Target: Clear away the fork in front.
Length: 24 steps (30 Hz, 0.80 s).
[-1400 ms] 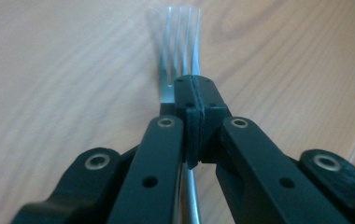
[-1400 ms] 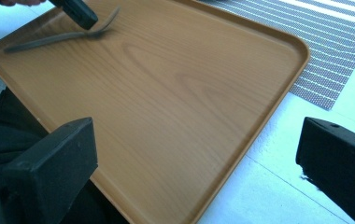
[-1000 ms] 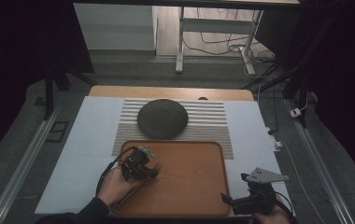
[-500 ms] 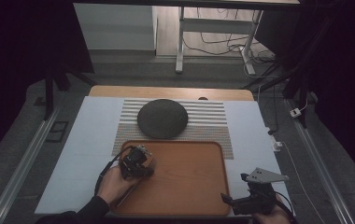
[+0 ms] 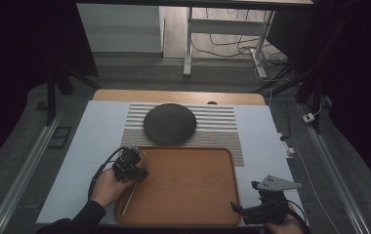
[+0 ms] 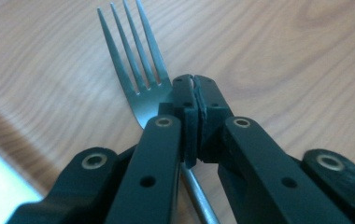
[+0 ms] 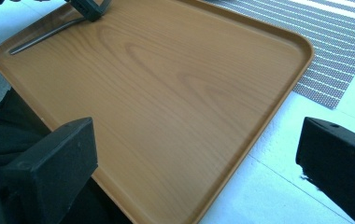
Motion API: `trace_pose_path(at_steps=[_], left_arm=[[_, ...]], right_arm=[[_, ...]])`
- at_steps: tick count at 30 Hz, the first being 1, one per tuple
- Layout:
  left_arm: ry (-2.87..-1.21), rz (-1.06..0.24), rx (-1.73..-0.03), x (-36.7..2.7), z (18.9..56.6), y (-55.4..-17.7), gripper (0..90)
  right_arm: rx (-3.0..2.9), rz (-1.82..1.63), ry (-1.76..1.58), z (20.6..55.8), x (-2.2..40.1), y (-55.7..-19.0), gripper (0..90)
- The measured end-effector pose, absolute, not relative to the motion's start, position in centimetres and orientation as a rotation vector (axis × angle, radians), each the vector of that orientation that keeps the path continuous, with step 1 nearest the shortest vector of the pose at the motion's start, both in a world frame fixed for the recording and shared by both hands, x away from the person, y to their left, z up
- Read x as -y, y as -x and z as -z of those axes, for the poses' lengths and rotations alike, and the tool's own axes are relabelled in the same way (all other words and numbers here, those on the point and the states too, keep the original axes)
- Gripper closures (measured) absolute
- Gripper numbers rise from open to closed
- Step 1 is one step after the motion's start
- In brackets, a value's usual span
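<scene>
A wooden tray (image 5: 188,185) is seen lying on the near middle of the surface (image 5: 95,141), which is covered in pale sheet. Beyond the tray's far edge a striped mat (image 5: 217,124) is laid, and a dark round plate (image 5: 169,123) is set on the mat, just beyond the tray's far rim.

The left gripper (image 5: 133,171) is held by the left hand (image 5: 108,186) at the tray's left side, over its far left corner. In the left gripper view its fingers (image 6: 185,100) are seen clenched on a metal fork (image 6: 140,77), gripped at the neck where the tines meet the handle. The tines are pointed away from the camera above the wood grain of the tray; whether they touch the tray cannot be told. In the high view the fork's handle (image 5: 131,194) is seen as a thin line running toward the near left corner of the tray, inside its rim. The same handle is caught at the far corner of the right gripper view (image 7: 45,36), lying along the tray's edge.

The right gripper (image 5: 242,210) is held at the near right corner of the tray, with the grey three-cornered plate on top of it. In the right gripper view its fingers (image 7: 49,158) are seen spread wide apart, with nothing between them, one over the tray's near edge and the other over the pale surface beside the tray.
</scene>
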<state>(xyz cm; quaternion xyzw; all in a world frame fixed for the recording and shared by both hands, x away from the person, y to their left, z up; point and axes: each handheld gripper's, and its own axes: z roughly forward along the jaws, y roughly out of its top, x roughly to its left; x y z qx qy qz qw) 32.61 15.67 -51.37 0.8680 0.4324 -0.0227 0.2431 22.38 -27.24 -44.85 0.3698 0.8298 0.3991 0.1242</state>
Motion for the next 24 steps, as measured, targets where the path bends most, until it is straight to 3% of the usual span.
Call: trace_pose_path(at_steps=[13,19,24], left_arm=[[-2.31,0.113,-1.247,-17.1,51.5,-33.0,83.2],[-2.283,0.059,-1.237,-17.5,51.0,-32.7,72.4],[-2.274,-0.003,-1.169,-17.7,50.3,-32.2,54.6]], right_arm=[[-2.419,-1.16,-1.081,44.9,27.2,-22.4,0.0],[-2.421,-1.163,-1.085,44.9,27.2,-22.4,0.0],[-2.419,-1.165,-1.082,44.8,27.2,-22.4,0.0]])
